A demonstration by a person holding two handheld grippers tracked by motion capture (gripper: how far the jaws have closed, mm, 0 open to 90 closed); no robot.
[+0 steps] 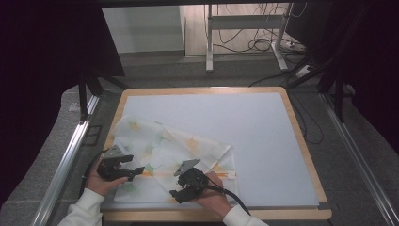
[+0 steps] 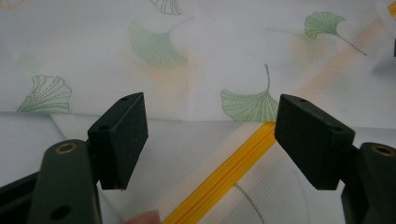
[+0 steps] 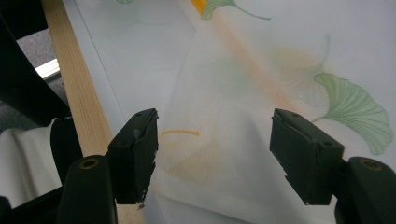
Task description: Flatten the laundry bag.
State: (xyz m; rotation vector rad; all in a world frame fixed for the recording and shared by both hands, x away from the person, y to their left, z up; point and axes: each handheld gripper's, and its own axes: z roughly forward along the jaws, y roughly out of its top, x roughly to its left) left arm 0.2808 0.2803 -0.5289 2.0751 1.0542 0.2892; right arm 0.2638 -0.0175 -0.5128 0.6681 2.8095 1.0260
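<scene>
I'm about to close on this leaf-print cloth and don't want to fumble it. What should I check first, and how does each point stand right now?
1. Left gripper open: ok, fingers spread wide.
2. Right gripper open: ok, fingers also apart.
3. Cloth between the left fingers: ok, a folded edge and the yellow zipper lie in the gap.
4. Cloth between the right fingers: ok, fabric near its hem sits in the gap.
5. Fingers actually touching the fabric: cannot tell.
6. Cloth lying flat: not ok, it is folded over itself with one corner turned across.
7. Cloth on the white mat, inside the table's wooden edge: ok.
</scene>
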